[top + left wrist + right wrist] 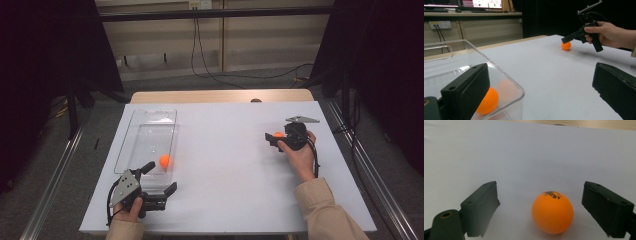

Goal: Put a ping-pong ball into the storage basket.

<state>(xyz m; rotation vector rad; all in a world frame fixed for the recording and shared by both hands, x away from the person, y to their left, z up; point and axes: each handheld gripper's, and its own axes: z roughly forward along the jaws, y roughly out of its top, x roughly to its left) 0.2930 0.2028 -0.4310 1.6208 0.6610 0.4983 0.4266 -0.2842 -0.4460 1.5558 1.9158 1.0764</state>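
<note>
An orange ball (278,134) (552,212) lies on the white table at the right, between the jaws of my right gripper (272,136) (540,190). Those jaws stand apart on either side of it, with a gap on each side, so the gripper is open. A second orange ball (164,160) (487,101) rests in the near end of a clear plastic tray (150,120) (499,70) at the left. My left gripper (162,176) (540,75) sits open at the tray's near corner, holding nothing. In the left gripper view, the right gripper (565,40) hovers low over its ball (566,45).
The white table top (225,165) has a wooden strip along its far edge. Dark curtains and metal rails flank both sides. Cables hang on the far wall.
</note>
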